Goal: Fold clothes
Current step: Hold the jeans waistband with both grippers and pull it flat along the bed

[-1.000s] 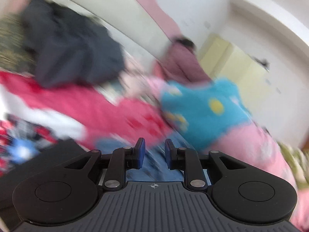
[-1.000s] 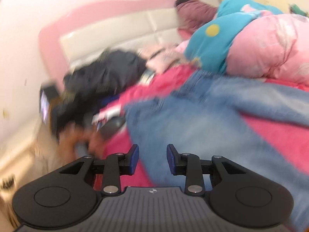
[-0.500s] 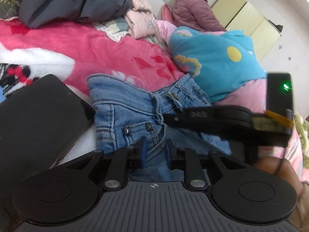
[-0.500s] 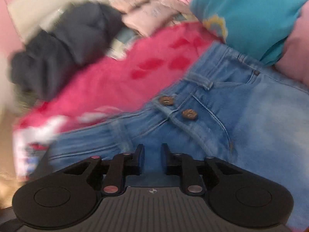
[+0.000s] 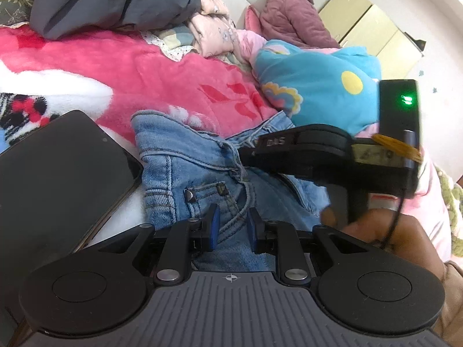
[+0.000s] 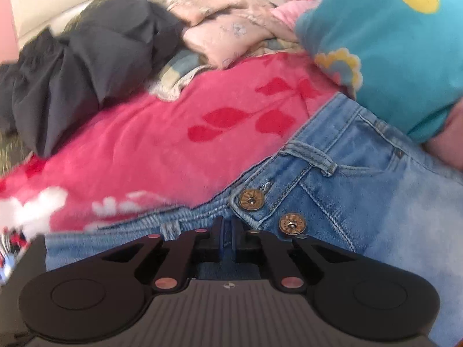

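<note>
- Your task item, the pair of light blue denim jeans [image 5: 185, 156], lies waistband-up across the pink fleece blanket with red leaf print [image 5: 144, 69] on the bed.
- Left wrist view: your left gripper [image 5: 231, 225] sits low over the jeans near the pocket rivets. Its blue-padded jaws stand at a narrow gap with a raised fold of denim running up between them. Whether the pads actually press that fold, you cannot tell from this angle.
- Same view: your right gripper [image 5: 246, 156] reaches in from the right side, its tips at the waistband near the fly. Your right hand [image 5: 385, 231] grips its handle below a black module with a green light [image 5: 400, 107].
- Right wrist view: the jaws of your right gripper [image 6: 227, 231] are brought almost together, with only a slit between the pads. They sit at the jeans' top edge [image 6: 376, 202], just left of the two brass buttons [image 6: 251, 199]. Denim fills the space under and ahead of the tips; the pinch on the waistband edge itself is hidden by the fingers.
- A black flat phone-like slab [image 5: 55, 179] lies on the blanket just left of the jeans, touching or nearly touching the denim.
- A teal cushion with a yellow dot and flower [image 5: 318, 86] rests beyond the jeans on the right, overlapping the waistband corner in the right wrist view.
- A dark grey garment heap [image 5: 115, 0] sits at the far end of the blanket, well apart from both grippers.
</note>
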